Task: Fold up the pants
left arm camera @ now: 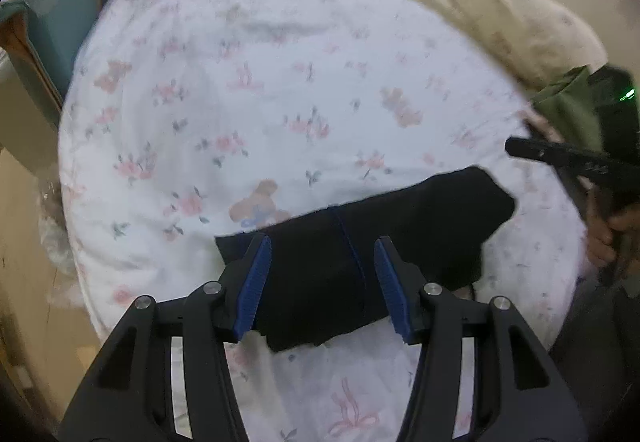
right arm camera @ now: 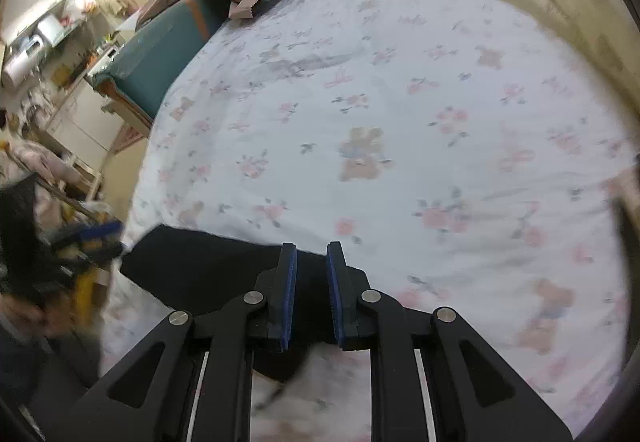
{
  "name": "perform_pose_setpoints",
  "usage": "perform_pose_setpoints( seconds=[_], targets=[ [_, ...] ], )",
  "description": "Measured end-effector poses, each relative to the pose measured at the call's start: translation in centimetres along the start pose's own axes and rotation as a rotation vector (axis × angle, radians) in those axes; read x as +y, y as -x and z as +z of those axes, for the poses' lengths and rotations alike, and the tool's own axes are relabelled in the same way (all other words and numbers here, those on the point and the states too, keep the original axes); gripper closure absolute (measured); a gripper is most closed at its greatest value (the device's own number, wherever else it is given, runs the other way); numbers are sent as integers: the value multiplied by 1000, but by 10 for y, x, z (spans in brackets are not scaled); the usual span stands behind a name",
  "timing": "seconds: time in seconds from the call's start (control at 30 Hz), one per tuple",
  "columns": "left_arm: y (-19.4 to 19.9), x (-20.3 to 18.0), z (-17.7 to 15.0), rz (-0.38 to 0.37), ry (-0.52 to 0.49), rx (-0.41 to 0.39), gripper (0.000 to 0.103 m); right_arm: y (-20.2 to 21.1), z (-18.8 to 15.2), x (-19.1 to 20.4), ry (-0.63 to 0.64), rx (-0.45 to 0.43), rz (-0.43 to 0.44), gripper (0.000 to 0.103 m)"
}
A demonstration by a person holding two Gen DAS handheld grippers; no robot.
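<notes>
The left tongs (left arm camera: pixel 323 284) hover spread wide and the right tongs (right arm camera: pixel 311 294) narrowed but empty above the black pants (left arm camera: pixel 360 262), lying compactly folded near the bed's (left arm camera: pixel 280 81) front edge, apparently released.

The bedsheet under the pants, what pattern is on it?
The bedsheet is white with pink flowers, bows and small teddy bears, clearest in the right wrist view.

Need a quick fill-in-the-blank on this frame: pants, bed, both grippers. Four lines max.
1. The folded pants are ____ in colour.
2. They lie on a bedsheet printed with pink flowers and teddy ____.
3. The left hand-held gripper has its jaws ____, holding nothing.
4. The finger pads of the right hand-held gripper are ____ in colour.

Missing words: black; bears; open; blue
</notes>
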State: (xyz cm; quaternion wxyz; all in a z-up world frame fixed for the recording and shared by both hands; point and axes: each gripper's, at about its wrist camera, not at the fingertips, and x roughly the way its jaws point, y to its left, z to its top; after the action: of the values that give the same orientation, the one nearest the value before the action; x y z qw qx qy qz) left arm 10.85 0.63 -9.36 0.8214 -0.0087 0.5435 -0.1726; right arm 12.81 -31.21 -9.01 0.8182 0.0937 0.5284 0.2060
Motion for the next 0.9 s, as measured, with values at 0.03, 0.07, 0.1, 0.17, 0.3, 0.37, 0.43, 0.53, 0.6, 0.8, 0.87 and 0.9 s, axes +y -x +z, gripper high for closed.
perform_pose_setpoints(
  seconds=[0.03,0.07,0.1,0.17,0.3,0.37,0.43,0.53,0.6,0.8,0.87,0.9],
  targets=[
    [-8,-2,0,6,-2,27,53,-11,2,5,12,25,-10,85],
    [-16,-4,0,9,-15,50,53,-23,1,8,34,57,-23,85],
    [-20,-6,-2,24,-29,66,53,-34,-1,11,55,94,-34,85],
    [-34,-2,-7,94,-49,129,53,-46,-14,17,85,168,-34,85],
    [-51,16,-23,117,48,243,51,-57,-44,21,122,321,-20,85],
    [-49,16,-23,118,34,240,50,-53,-48,24,136,324,-34,85],
    [-50,17,-25,130,29,243,41,-50,-57,21,136,330,-55,85],
    [-51,24,-30,152,54,262,27,-51,-74,15,164,365,-103,75],
    [-48,26,-31,147,78,262,27,-48,-78,10,161,368,-135,61],
    [-22,17,-33,236,-12,212,27,-11,-67,2,104,264,-104,61],
    [-11,15,-35,237,-39,190,27,3,-60,-3,69,208,-110,61],
    [-6,16,-31,222,-17,171,27,6,-57,-5,49,181,-112,59]
  ],
)
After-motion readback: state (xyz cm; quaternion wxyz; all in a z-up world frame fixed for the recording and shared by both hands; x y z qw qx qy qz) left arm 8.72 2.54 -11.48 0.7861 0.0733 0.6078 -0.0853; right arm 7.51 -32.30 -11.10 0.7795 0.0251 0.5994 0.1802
